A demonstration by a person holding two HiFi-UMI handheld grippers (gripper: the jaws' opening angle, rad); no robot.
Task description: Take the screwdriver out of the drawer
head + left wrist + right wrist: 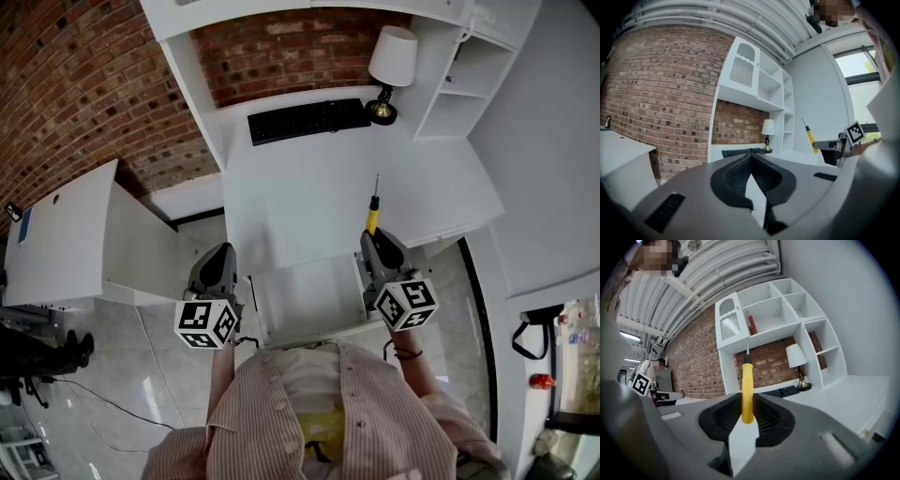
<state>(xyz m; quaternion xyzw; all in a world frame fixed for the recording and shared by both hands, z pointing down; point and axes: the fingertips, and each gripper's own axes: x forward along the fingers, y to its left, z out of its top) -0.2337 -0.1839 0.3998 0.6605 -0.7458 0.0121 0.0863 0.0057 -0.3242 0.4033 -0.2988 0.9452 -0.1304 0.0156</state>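
Screwdriver point(372, 216) with a yellow handle is clamped in the right gripper point(373, 236), a little right of the centre in the head view. The two jaws press on the lower part of the handle from both sides. In the right gripper view the handle rises straight up out of the claw, and the thin metal shaft points to the top of the frame. The tool is outside the drawer point(305, 300): it hangs over the white desk point(300, 187), just above the upper right corner of the drawer in the picture.

The drawer is pulled out, in the lower middle of the head view, between the two grippers. Its white bottom is visible.

The left gripper point(218, 251) is at the left side of the drawer, lower left of centre. Its jaws are together at the tips and nothing is between them. From its own view the screwdriver appears at the right of the frame, tilted, with the tip toward the upper left.

A black keyboard point(307, 120) lies at the far edge of the desk, in the upper middle of the head view. A lamp point(391, 61) with a white shade stands just to its right. A person in a striped shirt point(272, 412) fills the bottom of the frame.
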